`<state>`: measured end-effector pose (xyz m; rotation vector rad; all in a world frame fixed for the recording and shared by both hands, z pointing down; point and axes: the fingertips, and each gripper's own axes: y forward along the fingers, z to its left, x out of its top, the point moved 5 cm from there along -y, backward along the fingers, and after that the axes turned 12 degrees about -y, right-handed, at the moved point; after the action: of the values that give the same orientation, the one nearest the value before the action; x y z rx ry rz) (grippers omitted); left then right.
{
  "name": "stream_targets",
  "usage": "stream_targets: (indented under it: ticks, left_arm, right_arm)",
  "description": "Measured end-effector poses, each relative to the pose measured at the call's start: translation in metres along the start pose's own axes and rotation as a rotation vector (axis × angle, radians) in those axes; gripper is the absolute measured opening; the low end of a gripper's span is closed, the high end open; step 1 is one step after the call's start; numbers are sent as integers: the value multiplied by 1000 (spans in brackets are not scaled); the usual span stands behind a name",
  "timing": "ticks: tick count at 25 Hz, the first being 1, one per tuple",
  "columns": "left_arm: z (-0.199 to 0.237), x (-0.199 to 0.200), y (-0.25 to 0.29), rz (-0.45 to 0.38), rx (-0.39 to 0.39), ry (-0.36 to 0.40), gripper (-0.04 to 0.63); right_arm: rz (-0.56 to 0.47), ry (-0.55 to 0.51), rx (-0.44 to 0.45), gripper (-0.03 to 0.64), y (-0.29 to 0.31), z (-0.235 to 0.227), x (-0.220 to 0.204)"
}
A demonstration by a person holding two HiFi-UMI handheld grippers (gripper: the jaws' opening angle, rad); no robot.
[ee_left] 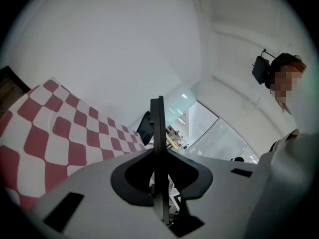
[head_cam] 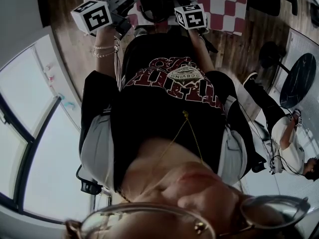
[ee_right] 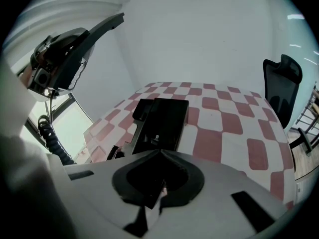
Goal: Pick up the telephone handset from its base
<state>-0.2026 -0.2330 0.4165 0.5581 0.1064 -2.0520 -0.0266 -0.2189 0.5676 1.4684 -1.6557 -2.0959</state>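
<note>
Left gripper (ee_left: 158, 113) clamps the black telephone handset (ee_right: 75, 41) high, clearing its base (ee_right: 162, 121), coiled cord (ee_right: 50, 133) dangling; right gripper (ee_right: 159, 156) waits closed, empty.

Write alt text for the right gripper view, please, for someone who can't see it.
A black telephone base sits on a red-and-white checked table, seen past the closed jaws of the right gripper. At upper left the left gripper is held high, a coiled black cord hanging below it; a black office chair stands at right.
</note>
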Motion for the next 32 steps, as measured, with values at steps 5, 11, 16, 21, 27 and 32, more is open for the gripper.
stream_targets:
  ticks: [5,11,16,21,27,32]
  left_arm:
    - [2,1,-3,-3,-8,-4,81]
    - [-6,1,2,9,-16,-4,81]
    - [-2,-1,2,22,-16,-12,81]
    - [1,-4,3,28,-19,-24,81]
    - [9,-8,3,35,-20,-41,81]
    - [8,-8,3,47,-12,-31,81]
  right_arm:
    - [-1,4,3,18,1,1,0]
    - [-4,15,7,18,0,-2,-1]
    - [-8,25,9,18,2,-2,1]
    - [-16,36,10,18,1,-2,1]
    - [-19,39,11,18,2,-1,1]
    - [-20,48,15,18,2,0,1]
